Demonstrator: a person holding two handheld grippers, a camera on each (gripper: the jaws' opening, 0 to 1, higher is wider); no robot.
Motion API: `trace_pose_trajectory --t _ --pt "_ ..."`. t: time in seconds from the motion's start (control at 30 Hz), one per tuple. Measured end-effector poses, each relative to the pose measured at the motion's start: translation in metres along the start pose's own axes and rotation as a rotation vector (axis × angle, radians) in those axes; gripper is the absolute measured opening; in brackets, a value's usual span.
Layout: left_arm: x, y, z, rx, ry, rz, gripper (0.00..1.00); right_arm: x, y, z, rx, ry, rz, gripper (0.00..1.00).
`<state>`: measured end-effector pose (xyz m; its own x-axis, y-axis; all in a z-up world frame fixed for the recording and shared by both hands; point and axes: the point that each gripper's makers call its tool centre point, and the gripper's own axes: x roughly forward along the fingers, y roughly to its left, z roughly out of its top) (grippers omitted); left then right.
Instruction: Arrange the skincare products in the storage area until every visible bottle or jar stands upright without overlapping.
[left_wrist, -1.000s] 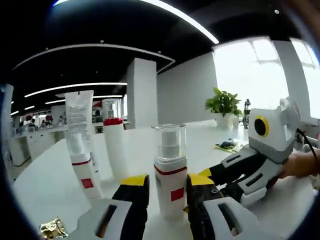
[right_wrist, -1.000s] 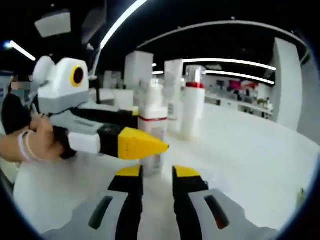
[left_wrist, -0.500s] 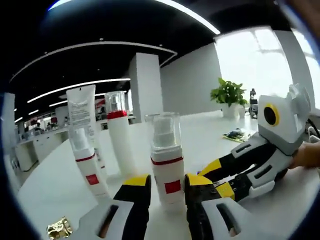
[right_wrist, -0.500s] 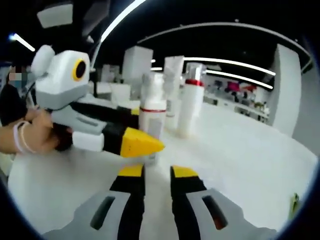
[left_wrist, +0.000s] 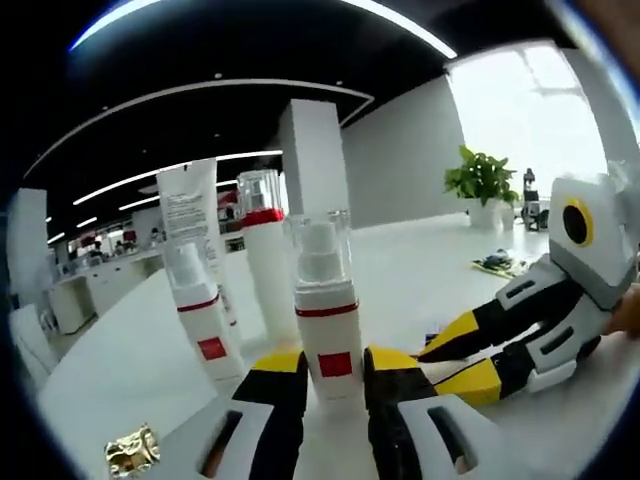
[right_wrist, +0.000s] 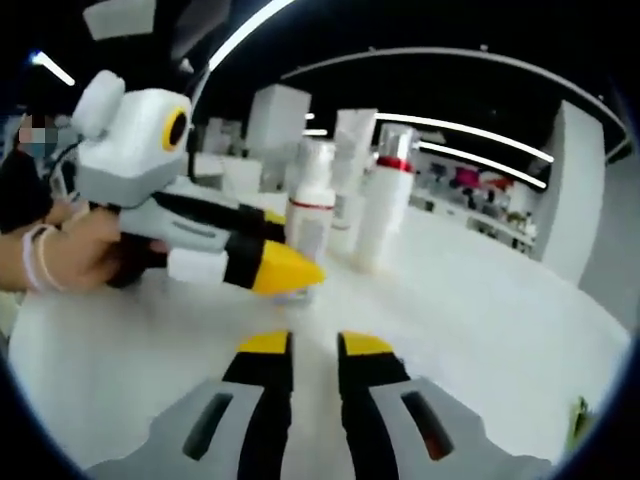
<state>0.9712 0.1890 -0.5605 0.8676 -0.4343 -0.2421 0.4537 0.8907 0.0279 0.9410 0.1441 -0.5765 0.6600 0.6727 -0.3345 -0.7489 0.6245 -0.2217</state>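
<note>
My left gripper (left_wrist: 333, 372) has its jaws around the upright pump bottle (left_wrist: 323, 300) on the desk (left_wrist: 120, 370), seemingly gripping it, while my right gripper (right_wrist: 312, 352) waits near-closed and empty, so next I'd release gently without tipping it.

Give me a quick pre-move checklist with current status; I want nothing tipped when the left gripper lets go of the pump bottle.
1. Pump bottle upright on the white table: ok.
2. Left gripper jaws on either side of the bottle's base: ok; whether they squeeze it: cannot tell.
3. Room to its neighbours, the small bottle and the tall red-collared bottle: ok, gaps visible.
4. Right gripper empty, jaws nearly together: ok.
5. Right gripper clear of the pump bottle: cannot tell; its yellow tips lie close beside the left jaws.
6. Tube behind upright: ok.
</note>
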Motion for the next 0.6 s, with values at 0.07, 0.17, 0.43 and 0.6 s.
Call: trace_pose_trajectory --t 0.07,0.17,0.43,0.6 --pt "0.000 -0.002 -0.005 -0.002 0.021 -0.028 0.23 0.000 -0.001 0.000 0.003 -0.001 -0.005 0.15" --pt "0.002 -0.007 -0.007 -0.060 0.033 -0.066 0.32 0.000 -0.001 0.000 0.000 -0.002 -0.006 0.15" --pt "-0.002 0.000 -0.016 0.010 0.120 -0.021 0.27 -0.002 -0.001 0.003 -0.002 -0.009 -0.005 0.15" --pt "0.002 0.007 -0.025 -0.072 0.144 -0.019 0.21 -0.002 -0.001 0.003 -0.003 -0.010 -0.005 0.15"
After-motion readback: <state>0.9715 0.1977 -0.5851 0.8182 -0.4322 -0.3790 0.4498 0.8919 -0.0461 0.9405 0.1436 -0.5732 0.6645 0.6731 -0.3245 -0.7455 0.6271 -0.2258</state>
